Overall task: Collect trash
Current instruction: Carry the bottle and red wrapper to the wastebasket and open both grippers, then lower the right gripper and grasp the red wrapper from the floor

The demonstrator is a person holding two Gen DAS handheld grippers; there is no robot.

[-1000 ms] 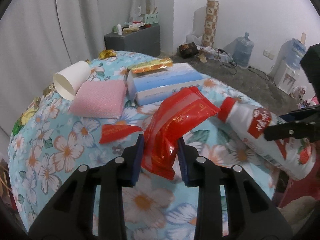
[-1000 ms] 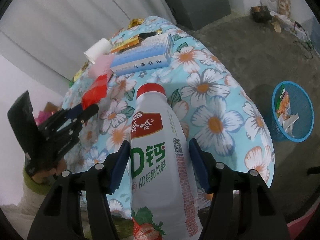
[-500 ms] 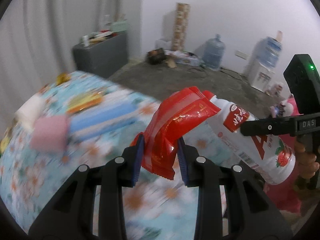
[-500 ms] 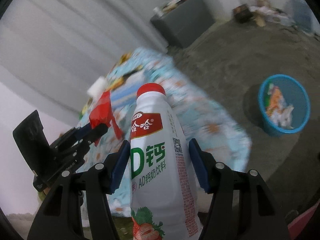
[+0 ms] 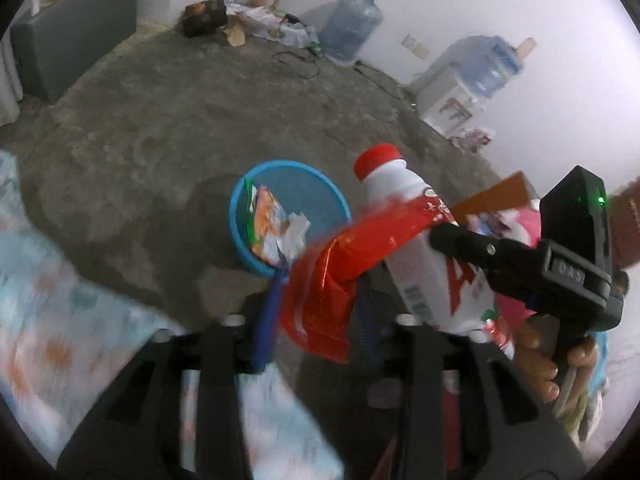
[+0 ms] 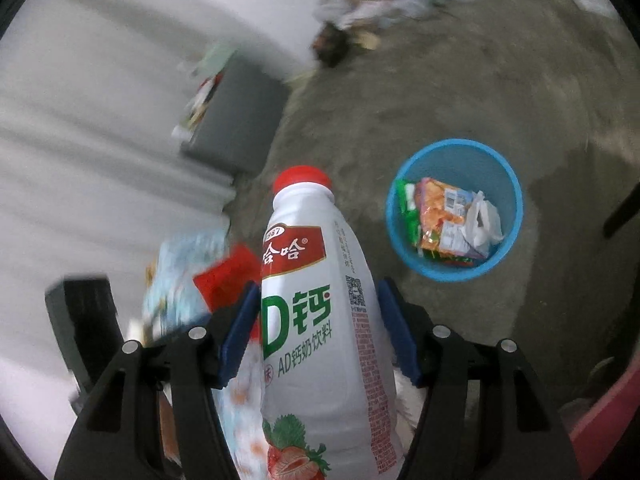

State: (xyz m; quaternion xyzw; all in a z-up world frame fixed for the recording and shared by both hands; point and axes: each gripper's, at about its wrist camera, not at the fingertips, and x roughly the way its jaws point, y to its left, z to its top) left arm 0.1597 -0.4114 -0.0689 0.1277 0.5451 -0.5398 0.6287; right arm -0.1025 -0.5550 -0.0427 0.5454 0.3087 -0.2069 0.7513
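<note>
While the left wrist camera looks down over bare concrete floor, the left gripper (image 5: 318, 312) is clamped on a red wrapper (image 5: 344, 264), its two blue-padded fingers pressing the crumpled foil from either side; the wrapper's lower end hangs just below the pads and its upper end fans out up and to the right. Beyond the fingertips, on the floor, stands a blue bin (image 5: 240, 216) holding an orange snack packet and some white scraps (the wrapper's edge overlaps the bin's near rim in this view, though it is held above it, not touching). To the right, the right gripper (image 5: 460, 240) comes in from the side with a white bottle (image 5: 404, 208) with a red cap, and the wrapper's upper end lies across the front of the bottle's shoulder. A blurred floral cloth (image 5: 60, 312) fills the lower left.

From the right wrist camera, the right gripper (image 6: 318, 328) is closed on the white bottle (image 6: 320, 320), one blue pad against each side of its body, cap pointing forward and away. The blue bin (image 6: 512, 184) sits on the floor ahead and to the right of the cap, apart from the bottle. Just left of the bottle, the red wrapper (image 6: 228, 280) shows beside the left pad, with the floral cloth (image 6: 180, 280) blurred behind it
</note>
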